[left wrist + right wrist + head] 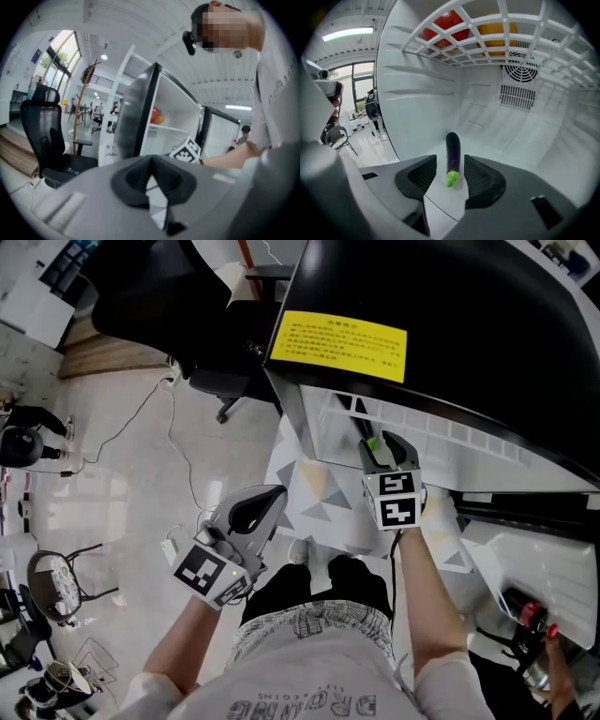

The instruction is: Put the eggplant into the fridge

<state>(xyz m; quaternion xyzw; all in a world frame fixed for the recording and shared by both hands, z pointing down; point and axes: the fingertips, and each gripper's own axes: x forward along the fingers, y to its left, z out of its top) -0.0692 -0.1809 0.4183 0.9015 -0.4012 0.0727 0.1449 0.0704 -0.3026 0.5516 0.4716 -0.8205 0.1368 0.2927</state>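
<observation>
The eggplant [453, 154] lies on the white floor of the fridge [417, 108], close to the floor's front edge. It runs front to back, with its green stem end toward the opening and its dark tip toward the back wall, well short of the back corners. The right gripper [450, 161] reaches in over that front edge with its jaws released. The two dark pads stand on either side of the stem end, a gap shows on each side, and neither pad presses on the eggplant. Above it, a white wire shelf [487, 28] carries a red fruit [445, 26] and an orange fruit [501, 29], and a round fan vent [520, 70] sits over a slotted grille [516, 96] on the back wall. In the head view the right gripper [386, 448] points into the open fridge [450, 324], whose black top bears a yellow label [339, 345], and the eggplant [364, 427] shows just ahead of the jaws. The left gripper [267, 502] hangs outside the fridge, over the pale floor [141, 493] to the left of the person's legs. The left gripper view shows the left gripper [151, 174] clenched, its pads meeting at the tips with nothing between them. Beyond them stand the open fridge [140, 117] and a black office chair [44, 136].
</observation>
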